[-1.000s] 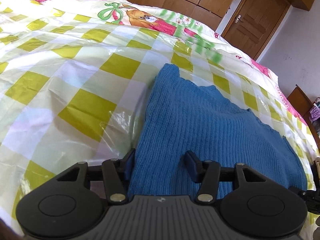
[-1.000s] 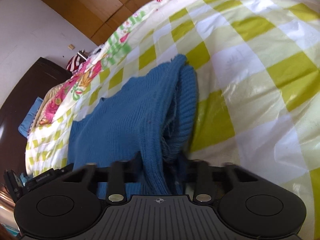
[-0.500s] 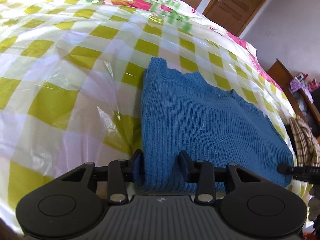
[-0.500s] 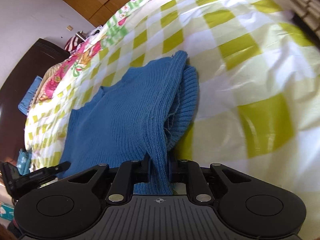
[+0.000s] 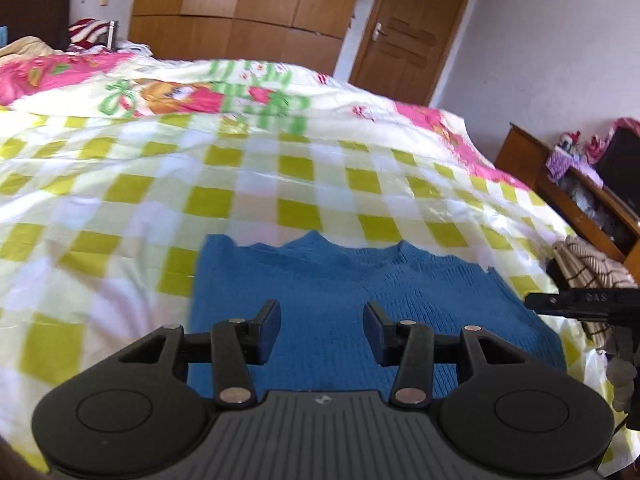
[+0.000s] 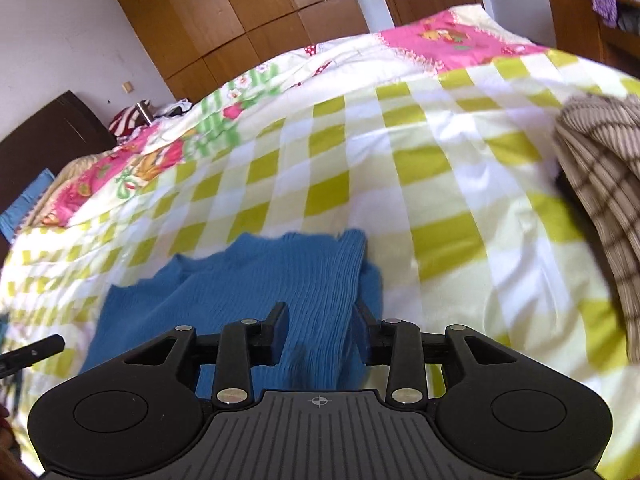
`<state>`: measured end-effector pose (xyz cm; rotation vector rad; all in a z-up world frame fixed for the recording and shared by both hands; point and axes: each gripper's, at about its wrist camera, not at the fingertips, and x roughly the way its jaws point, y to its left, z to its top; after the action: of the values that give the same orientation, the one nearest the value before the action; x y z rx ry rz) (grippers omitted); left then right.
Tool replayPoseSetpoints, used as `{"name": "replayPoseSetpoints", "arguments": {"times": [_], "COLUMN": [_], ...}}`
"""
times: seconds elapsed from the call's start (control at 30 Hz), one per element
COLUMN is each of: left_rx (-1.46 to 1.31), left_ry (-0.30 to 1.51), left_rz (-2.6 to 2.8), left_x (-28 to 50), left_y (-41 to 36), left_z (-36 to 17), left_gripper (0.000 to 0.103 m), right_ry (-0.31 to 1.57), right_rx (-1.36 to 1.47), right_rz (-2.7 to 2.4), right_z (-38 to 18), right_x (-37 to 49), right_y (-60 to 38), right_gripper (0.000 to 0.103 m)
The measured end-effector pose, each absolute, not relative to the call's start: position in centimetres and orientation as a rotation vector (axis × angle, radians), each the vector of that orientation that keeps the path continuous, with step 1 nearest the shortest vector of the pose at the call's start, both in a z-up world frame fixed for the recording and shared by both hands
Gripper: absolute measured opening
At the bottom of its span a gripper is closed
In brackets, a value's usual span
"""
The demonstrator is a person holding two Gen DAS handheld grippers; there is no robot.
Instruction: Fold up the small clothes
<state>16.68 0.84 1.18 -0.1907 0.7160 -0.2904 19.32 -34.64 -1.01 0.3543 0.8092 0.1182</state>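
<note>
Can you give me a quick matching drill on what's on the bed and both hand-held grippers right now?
Things:
1. blue knit sweater
2. brown striped garment
3. left hand-held gripper
4. checked bedspread

States:
A. bunched at the right edge of the bed
B. open above the sweater, holding nothing
C. yellow-green and white, under everything
D. lying folded on the bed

Pairs: 1-D, 2-A, 3-B, 4-C. The right hand-held gripper is open too.
</note>
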Motion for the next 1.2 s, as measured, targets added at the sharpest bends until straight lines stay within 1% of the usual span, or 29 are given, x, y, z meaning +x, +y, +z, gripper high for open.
{"name": "replayPoseSetpoints", "arguments": {"times": [0.07, 0.1, 0.13, 0.17, 0.27, 0.33, 0.4, 0.43, 0.53, 0.6, 0.67, 0.7, 0.83, 0.93, 1.0, 1.1, 1.2], "left_rx": [-0.178, -0.174, -0.17, -0.169, -0.196, -0.221, -0.227, -0.226, -0.236, -0.263, -0.247, -0.233, -0.211, -0.207, -0.186, -0.162, -0.178], "left_ry": [0.748, 0.765, 0.779, 0.785, 0.785, 0.774, 0.782, 0.79, 0.818, 0.799, 0.758, 0.739, 0.705, 0.688, 0.686, 0.693, 0.734], "left_rz": [-0.306, -0.309, -0.31, -0.314, -0.324, -0.326, -0.306, -0.294, -0.251, -0.25, -0.238, -0.236, -0.233, -0.25, -0.251, -0.237, -0.15], "left_x": [17.8, 18.2, 18.3, 18.1, 17.3, 16.8, 16.9, 17.2, 17.5, 17.3, 17.5, 17.7, 18.7, 18.8, 19.1, 20.2, 21.2], "left_y": [-0.4, -0.7, -0.9, -1.1, -0.5, 0.2, 0.6, 0.7, 1.2, 1.7, 1.6, 1.5, 0.2, -1.0, -1.9, -2.2, -0.4], "left_z": [-0.2, -0.7, -1.2, -1.5, -1.4, -1.2, -1.6, -2.1, -3.2, -2.7, -1.8, -1.5, -1.1, -1.2, -1.4, -2.0, -3.1], "left_gripper": [0.058, 0.058, 0.058, 0.058, 0.058, 0.061, 0.063, 0.063, 0.062, 0.063, 0.063, 0.063, 0.063, 0.063, 0.063, 0.063, 0.063], "right_ry": [0.858, 0.887, 0.898, 0.898, 0.844, 0.755, 0.692, 0.702, 0.851, 0.864, 0.828, 0.807, 0.718, 0.632, 0.612, 0.668, 0.748], "right_rx": [0.391, 0.401, 0.398, 0.394, 0.508, 0.636, 0.722, 0.732, 0.715, 0.73, 0.722, 0.698, 0.544, 0.451, 0.394, 0.395, 0.367], "right_rz": [0.111, 0.115, 0.113, 0.121, 0.195, 0.283, 0.327, 0.328, 0.191, 0.179, 0.181, 0.162, 0.027, 0.052, 0.111, 0.178, 0.156], "right_z": [-2.4, -3.0, -3.5, -3.6, -2.2, -0.8, -0.6, -1.2, -4.8, -5.7, -4.8, -4.2, -2.0, -0.3, 0.2, -1.3, -3.7], "right_x": [21.0, 21.7, 22.1, 22.2, 21.4, 20.0, 18.9, 19.0, 20.5, 20.5, 20.4, 20.4, 20.1, 18.6, 18.6, 20.0, 21.1], "right_y": [-34.6, -34.4, -34.2, -34.1, -35.0, -36.4, -37.6, -37.9, -38.2, -38.3, -38.0, -37.8, -36.6, -34.5, -33.0, -31.0, -30.5], "right_gripper": [0.035, 0.034, 0.027, 0.016, 0.012, 0.011, 0.011, 0.011, 0.016, 0.016, 0.023, 0.024, 0.024, 0.024, 0.024, 0.024, 0.024]}}
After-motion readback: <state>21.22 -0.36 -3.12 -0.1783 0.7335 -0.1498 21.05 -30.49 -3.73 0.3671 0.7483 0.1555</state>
